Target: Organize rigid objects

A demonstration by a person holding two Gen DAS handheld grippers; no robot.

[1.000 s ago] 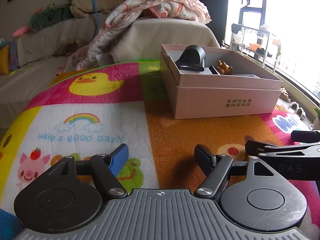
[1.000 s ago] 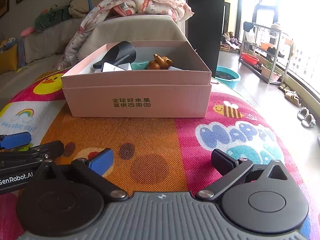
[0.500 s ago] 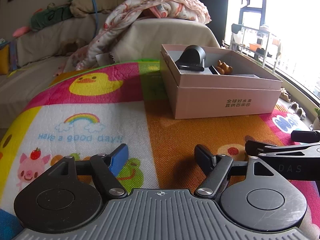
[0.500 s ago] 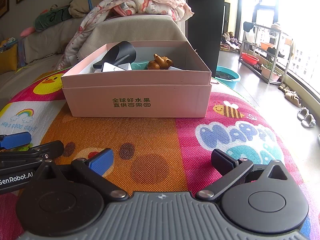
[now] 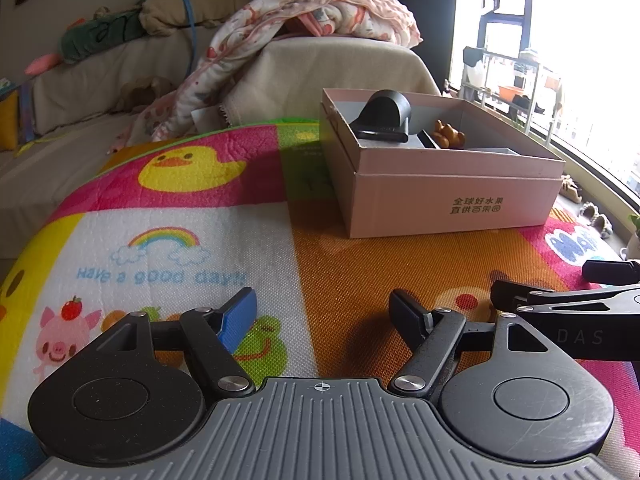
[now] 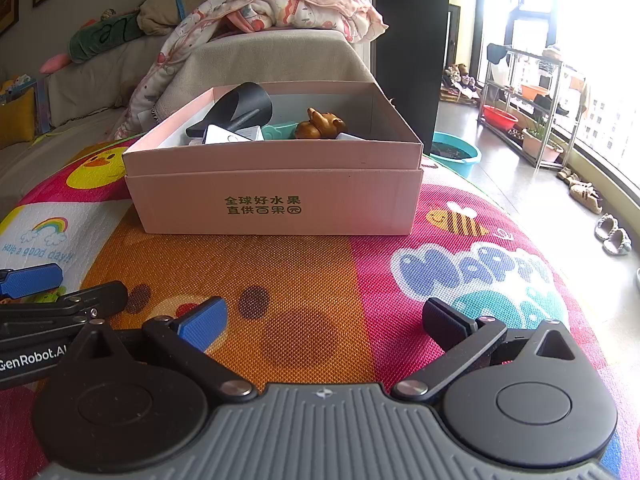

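- Left wrist view: the left gripper (image 5: 322, 312) rests low over the colourful printed play mat (image 5: 168, 240), fingers spread and empty, probably parked. The pale pink cardboard box (image 5: 444, 196) stands ahead to the right, holding a black curved plastic object (image 5: 386, 114) and a brown wooden figurine (image 5: 448, 134).
- Right wrist view: the right gripper (image 6: 324, 322) is likewise spread and empty, facing the box squarely; sorting appears finished. A blanket-draped sofa (image 6: 260, 60) stands behind, a bright window at right.

A bright play mat (image 6: 312, 280) covers the floor before a covered sofa (image 5: 100, 80) draped with a floral blanket (image 6: 288, 4), while a teal basin (image 6: 456, 152) sits near a shelf rack (image 6: 532, 108).
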